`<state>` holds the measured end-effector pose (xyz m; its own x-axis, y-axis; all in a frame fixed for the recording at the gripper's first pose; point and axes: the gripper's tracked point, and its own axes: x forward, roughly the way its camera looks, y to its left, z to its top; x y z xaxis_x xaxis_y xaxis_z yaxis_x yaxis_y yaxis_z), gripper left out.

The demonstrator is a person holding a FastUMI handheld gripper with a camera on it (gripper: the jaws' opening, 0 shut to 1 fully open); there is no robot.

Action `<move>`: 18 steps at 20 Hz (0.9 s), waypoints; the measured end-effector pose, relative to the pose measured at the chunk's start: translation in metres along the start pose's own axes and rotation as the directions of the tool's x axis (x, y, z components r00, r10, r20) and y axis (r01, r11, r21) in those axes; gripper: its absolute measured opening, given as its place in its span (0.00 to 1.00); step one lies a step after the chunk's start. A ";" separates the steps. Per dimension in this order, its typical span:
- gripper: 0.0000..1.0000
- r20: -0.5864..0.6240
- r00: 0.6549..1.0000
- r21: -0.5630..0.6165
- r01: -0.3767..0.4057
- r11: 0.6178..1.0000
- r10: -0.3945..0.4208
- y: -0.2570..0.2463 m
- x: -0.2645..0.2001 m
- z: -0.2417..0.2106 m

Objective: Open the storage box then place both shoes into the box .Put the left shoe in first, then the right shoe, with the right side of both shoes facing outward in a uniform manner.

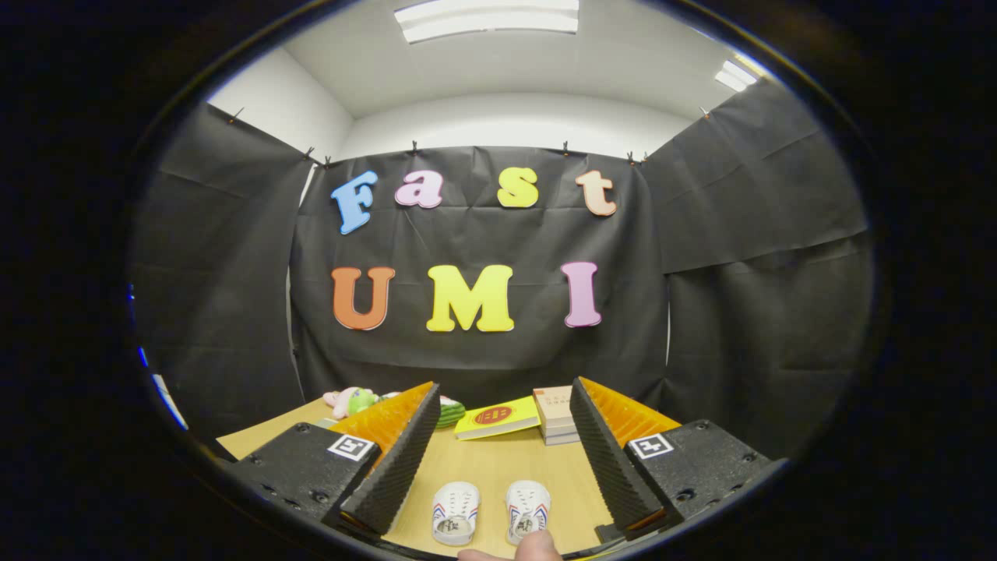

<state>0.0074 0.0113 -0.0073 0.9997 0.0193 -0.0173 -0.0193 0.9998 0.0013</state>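
Two white shoes [491, 511] sit side by side on the wooden table [498, 467], between the gripper [498, 405] fingers, which stand wide apart and hold nothing, presumably readied for approach. We note a fingertip [537, 545] touching the right-hand shoe.

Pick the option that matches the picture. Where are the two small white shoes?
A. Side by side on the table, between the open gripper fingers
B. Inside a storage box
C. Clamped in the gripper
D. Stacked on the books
A: the two white shoes lie side by side on the wooden table, between the fingers of the open gripper, touching neither.
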 end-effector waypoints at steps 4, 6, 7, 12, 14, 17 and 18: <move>1.00 -0.020 0.999 0.002 -0.034 0.999 0.034 0.007 0.004 -0.006; 1.00 -0.040 0.998 0.010 -0.050 0.999 0.050 0.008 0.007 -0.013; 1.00 -0.048 0.997 0.013 -0.057 0.998 0.058 0.008 0.010 -0.016; 1.00 -0.107 0.977 0.079 -0.175 0.981 0.183 0.032 0.019 -0.035; 1.00 -0.156 0.956 0.112 -0.231 0.967 0.246 0.042 0.023 -0.051; 1.00 -0.231 0.915 0.144 -0.305 0.941 0.332 0.057 0.029 -0.078; 1.00 -0.246 0.901 0.163 -0.325 0.932 0.357 0.063 0.031 -0.085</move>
<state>0.0355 0.0746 -0.0928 0.8896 0.3748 -0.2610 -0.3399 0.9250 0.1697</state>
